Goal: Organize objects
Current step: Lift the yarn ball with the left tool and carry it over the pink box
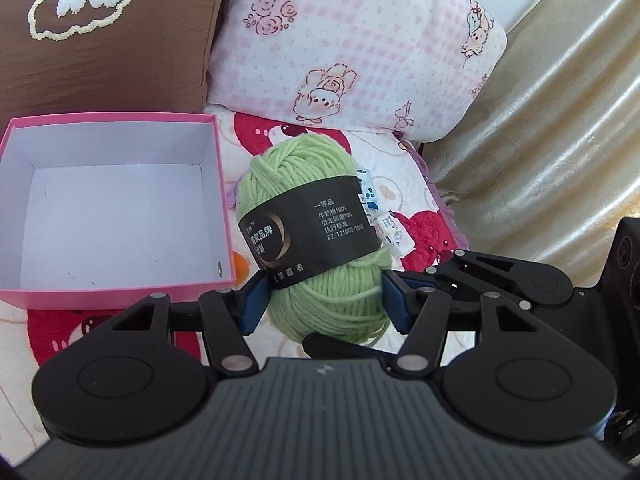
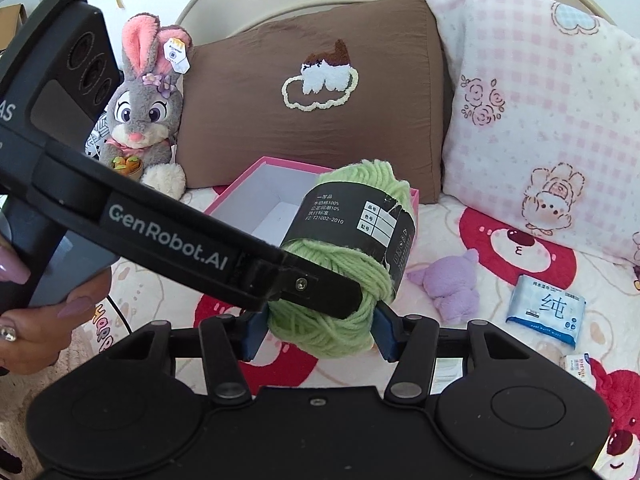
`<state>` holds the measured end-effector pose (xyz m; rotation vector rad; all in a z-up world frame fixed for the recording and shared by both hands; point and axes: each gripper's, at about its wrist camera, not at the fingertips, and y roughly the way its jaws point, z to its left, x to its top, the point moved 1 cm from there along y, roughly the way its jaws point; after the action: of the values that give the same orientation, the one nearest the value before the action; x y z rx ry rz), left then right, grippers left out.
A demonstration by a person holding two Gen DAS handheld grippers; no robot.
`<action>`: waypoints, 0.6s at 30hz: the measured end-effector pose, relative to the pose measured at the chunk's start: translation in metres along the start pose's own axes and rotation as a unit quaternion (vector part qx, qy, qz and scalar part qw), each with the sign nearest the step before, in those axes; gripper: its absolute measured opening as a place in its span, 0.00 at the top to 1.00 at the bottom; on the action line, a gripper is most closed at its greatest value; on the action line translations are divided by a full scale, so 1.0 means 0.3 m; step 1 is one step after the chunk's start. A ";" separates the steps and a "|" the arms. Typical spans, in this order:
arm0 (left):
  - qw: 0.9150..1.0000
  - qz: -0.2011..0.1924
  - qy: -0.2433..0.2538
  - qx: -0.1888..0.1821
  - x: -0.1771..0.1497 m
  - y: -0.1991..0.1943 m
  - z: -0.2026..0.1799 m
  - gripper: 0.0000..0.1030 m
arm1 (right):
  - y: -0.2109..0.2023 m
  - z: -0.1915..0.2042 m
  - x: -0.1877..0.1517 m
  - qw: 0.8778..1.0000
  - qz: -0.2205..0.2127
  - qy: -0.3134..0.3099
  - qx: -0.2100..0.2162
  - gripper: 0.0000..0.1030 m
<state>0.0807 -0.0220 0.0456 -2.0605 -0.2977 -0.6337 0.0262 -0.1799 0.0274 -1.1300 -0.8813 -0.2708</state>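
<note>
Both grippers (left point(image 1: 324, 296), right point(image 2: 318, 330)) clamp the yarn point(image 1: 316, 236); only right wrist shows plush rabbit point(image 2: 142, 108).

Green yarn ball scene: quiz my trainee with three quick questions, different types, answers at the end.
1. True or false: the green yarn ball already lies inside the pink box.
2. Which plush toy sits left of the brown pillow in the right wrist view? A grey rabbit, B yellow duck, C black cat.
3. Fill in: ___ grippers clamp the green yarn ball.

Key: 1 false, the pink box is empty. 2 A. 3 two, the left gripper and the right gripper.
</note>
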 end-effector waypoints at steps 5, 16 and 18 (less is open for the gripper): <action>1.000 -0.005 -0.012 0.001 -0.005 -0.025 0.041 0.43 | 0.027 0.023 0.020 1.000 0.007 0.002 0.009 0.43; 0.998 -0.051 -0.002 0.029 0.025 -0.119 0.139 0.42 | 0.095 0.108 0.110 1.000 -0.012 -0.006 0.024 0.43; 0.997 -0.064 0.008 0.045 0.026 -0.135 0.152 0.42 | 0.113 0.125 0.128 0.999 -0.017 0.000 0.032 0.43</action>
<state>0.0841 0.0380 0.0589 -1.9600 -0.4441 -0.7007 0.0537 -0.1236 0.0379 -1.0558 -0.9052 -0.2688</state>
